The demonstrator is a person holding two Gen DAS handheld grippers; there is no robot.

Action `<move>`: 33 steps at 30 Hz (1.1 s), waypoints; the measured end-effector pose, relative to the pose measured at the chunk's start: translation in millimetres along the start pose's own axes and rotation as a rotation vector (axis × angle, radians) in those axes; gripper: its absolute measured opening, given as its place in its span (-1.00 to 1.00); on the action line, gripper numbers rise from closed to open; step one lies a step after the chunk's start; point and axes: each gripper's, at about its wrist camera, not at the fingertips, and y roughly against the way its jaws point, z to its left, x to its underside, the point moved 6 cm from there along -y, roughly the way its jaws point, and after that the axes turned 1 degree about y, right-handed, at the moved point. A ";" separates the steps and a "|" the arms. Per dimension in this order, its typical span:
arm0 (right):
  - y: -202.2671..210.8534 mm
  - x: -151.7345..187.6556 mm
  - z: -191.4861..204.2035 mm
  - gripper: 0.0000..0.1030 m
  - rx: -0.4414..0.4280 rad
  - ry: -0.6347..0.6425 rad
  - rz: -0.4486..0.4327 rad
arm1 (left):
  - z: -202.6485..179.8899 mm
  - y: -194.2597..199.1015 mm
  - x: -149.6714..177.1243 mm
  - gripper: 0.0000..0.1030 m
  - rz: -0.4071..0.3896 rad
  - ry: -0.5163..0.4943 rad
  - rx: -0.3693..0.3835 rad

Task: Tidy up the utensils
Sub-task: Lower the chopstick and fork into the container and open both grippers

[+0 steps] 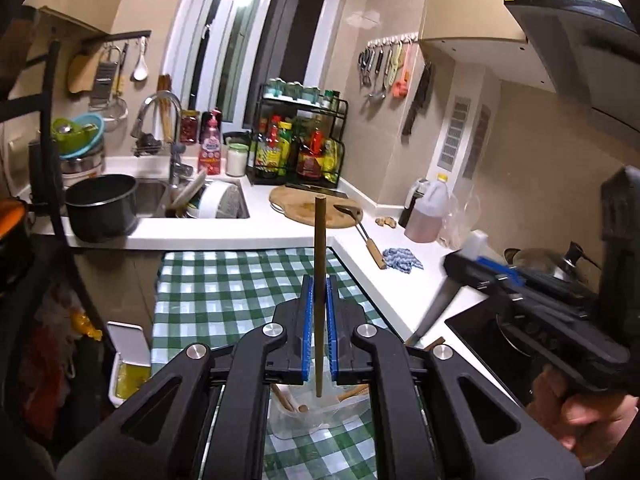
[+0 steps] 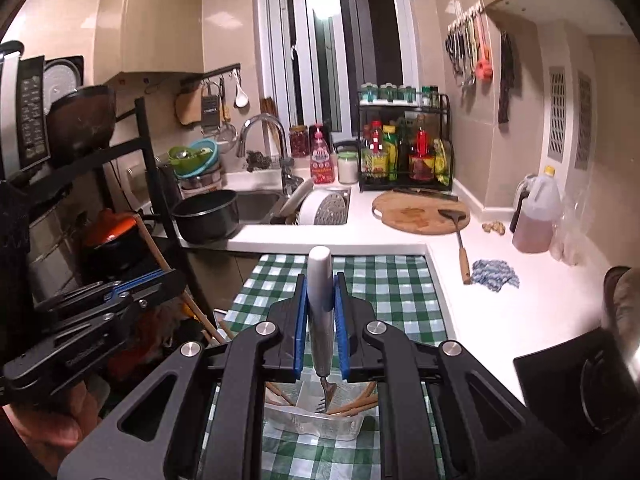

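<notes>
My left gripper point(image 1: 319, 292) squeezes a wooden chopstick point(image 1: 319, 280); my right gripper point(image 2: 321, 296) squeezes a fork point(image 2: 321, 320) — both hang over the clear tray point(image 2: 312, 420). Next, I lower them in gently.

Cutting board point(image 2: 416, 212) lies right of sink point(image 2: 260, 204), behind checked table point(image 2: 400, 292).

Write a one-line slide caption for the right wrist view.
Right gripper holds a fork tines-down over a clear tray of wooden utensils on a green checked cloth.
</notes>
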 end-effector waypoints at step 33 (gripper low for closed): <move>-66.4 61.3 -5.7 -0.35 0.048 0.029 0.203 | 22.4 -37.8 38.8 -0.62 0.101 0.021 -0.025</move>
